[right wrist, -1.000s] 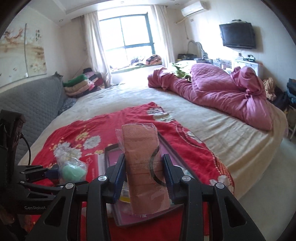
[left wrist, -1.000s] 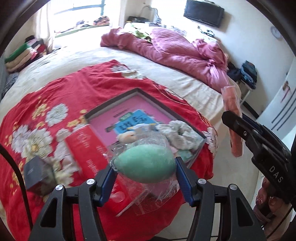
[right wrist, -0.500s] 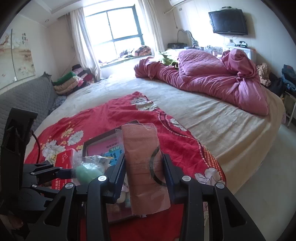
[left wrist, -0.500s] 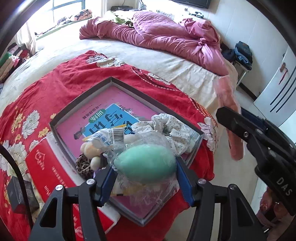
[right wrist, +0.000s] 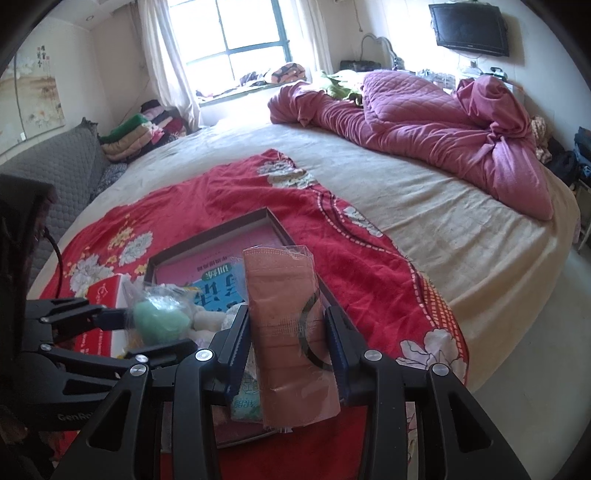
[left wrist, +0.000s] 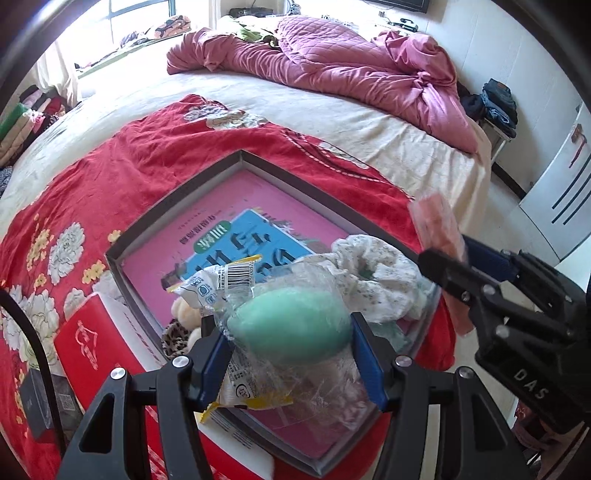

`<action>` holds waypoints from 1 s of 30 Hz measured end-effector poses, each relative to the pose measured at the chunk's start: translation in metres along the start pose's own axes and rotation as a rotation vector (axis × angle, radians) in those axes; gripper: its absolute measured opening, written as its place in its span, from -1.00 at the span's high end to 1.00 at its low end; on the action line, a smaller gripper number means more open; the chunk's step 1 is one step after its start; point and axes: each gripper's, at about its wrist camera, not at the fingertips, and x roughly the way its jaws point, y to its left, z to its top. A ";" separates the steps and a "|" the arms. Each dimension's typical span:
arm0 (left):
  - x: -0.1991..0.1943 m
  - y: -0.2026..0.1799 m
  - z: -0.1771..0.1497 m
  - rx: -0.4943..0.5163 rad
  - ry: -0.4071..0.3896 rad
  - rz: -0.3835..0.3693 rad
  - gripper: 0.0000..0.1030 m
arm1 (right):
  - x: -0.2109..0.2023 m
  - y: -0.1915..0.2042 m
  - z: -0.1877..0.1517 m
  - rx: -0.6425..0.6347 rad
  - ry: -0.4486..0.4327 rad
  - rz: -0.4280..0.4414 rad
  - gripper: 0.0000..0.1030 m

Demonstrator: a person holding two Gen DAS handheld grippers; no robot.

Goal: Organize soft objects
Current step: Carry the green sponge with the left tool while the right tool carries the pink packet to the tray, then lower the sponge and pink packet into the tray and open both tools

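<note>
A mint-green egg-shaped sponge (left wrist: 291,328) in crinkled clear wrap hangs over the near right corner of the grey tray (left wrist: 173,206), while a wrapped salmon-pink face-mask pack (right wrist: 286,325) stands upright right of it.

Rumpled magenta quilted duvet (right wrist: 436,129) lies across the far side of the cream-sheeted bed (right wrist: 461,236), well beyond the fingers. Black wall-mounted television (right wrist: 469,27) hangs above it; stacked folded blankets (right wrist: 140,136) sit far left.

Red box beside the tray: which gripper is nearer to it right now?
Left. The left gripper, shut on the bagged green sponge, hangs over the tray's end next to the red box; the right gripper, holding the wrapped pink mask, is farther off.
</note>
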 end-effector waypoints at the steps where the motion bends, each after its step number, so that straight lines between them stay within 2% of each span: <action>1: 0.000 0.003 0.001 -0.004 -0.001 0.006 -0.19 | 0.005 -0.001 0.000 0.000 0.008 0.003 0.21; 4: 0.000 0.011 0.004 -0.011 -0.006 0.035 -0.19 | 0.021 0.000 -0.003 -0.005 0.047 0.001 0.21; 8: 0.005 0.027 0.005 -0.063 0.009 -0.008 -0.26 | 0.042 0.005 -0.008 -0.018 0.090 0.008 0.20; 16: 0.010 0.035 0.004 -0.097 0.013 -0.060 -0.37 | 0.068 0.022 -0.016 -0.068 0.124 0.007 0.13; 20: 0.011 0.037 0.005 -0.112 0.014 -0.077 -0.39 | 0.065 0.024 -0.017 -0.086 0.110 0.005 -0.11; 30: 0.012 0.029 0.005 -0.100 0.029 -0.079 -0.46 | 0.030 0.013 -0.017 -0.090 0.056 -0.043 -0.31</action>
